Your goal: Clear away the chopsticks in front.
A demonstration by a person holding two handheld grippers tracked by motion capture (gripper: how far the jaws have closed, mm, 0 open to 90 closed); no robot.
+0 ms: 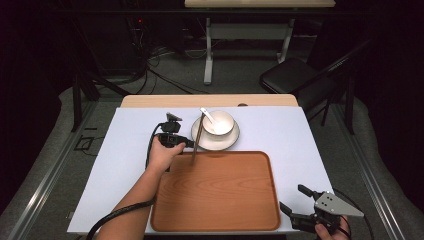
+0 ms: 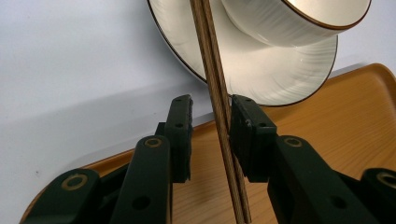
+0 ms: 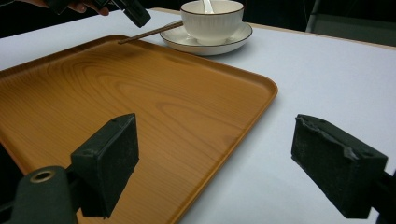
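**Left tool closes in on the chopsticks by the bowl**

From the high view, a brown tray (image 1: 215, 192) lies on the white bench (image 1: 125, 150). Behind it a white bowl (image 1: 218, 123) stands on a saucer (image 1: 215, 142), with a spoon (image 1: 207, 115) inside. The chopsticks (image 1: 197, 137) lean with one end up on the saucer and the other end down at the tray's far edge. That slope lifts them off the flat bench, so I think they are easy to grab there. The left tool (image 1: 189, 143) is right at the chopsticks, held by a hand (image 1: 162, 152). The right tool (image 1: 295, 202) waits at the near right corner of the tray, well apart from the dishes. It looks parked so it stays out of the way.

In the left gripper view, the chopsticks (image 2: 219, 107) run up between the two black jaws. The jaws are partly closed. The right jaw touches the sticks. The left jaw stands a little off, with a gap. So the left tool (image 2: 211, 135) is not squeezing them yet. The saucer (image 2: 252, 79) and the bowl (image 2: 299, 23) are just behind the jaws.

In the right gripper view, the right tool (image 3: 215, 163) has its jaws spread wide with nothing between them. Past them lie the tray (image 3: 130, 98) and the bare bench (image 3: 327, 79). Far back, the bowl (image 3: 212, 21) sits on its saucer (image 3: 233, 39), and the chopsticks (image 3: 149, 32) slope down to the tray, with the left tool (image 3: 133, 11) above them.
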